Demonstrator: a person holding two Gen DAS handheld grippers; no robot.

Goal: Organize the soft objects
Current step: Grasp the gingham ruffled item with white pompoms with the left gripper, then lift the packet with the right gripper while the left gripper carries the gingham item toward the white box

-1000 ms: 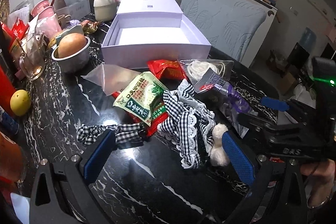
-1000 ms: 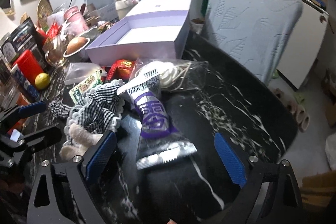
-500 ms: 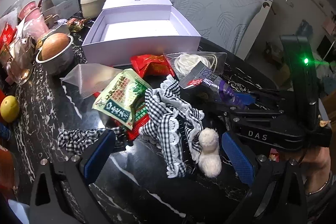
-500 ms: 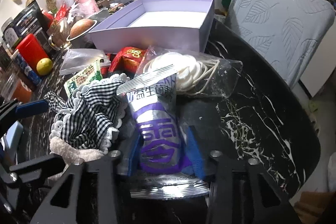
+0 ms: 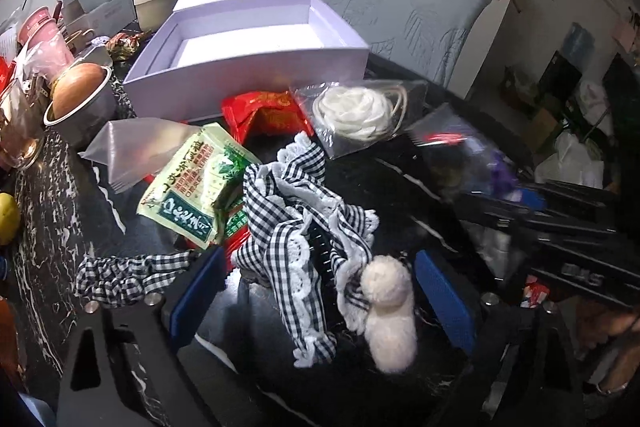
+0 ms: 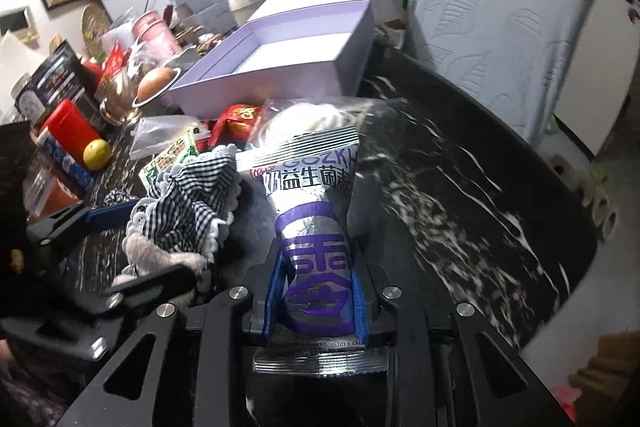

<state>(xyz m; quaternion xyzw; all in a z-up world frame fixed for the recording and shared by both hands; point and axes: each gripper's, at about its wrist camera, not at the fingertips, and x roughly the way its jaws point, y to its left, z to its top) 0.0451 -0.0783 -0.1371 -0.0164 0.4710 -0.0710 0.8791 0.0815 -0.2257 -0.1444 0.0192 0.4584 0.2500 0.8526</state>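
Silvery snack pouch is being pinched by the right gripper and may slip, while the left gripper is closing around the gingham cloth without pressing it.

Both fisheyes are being aimed steeply down at the desk from close up; the checked cloth and purple box are being shared.
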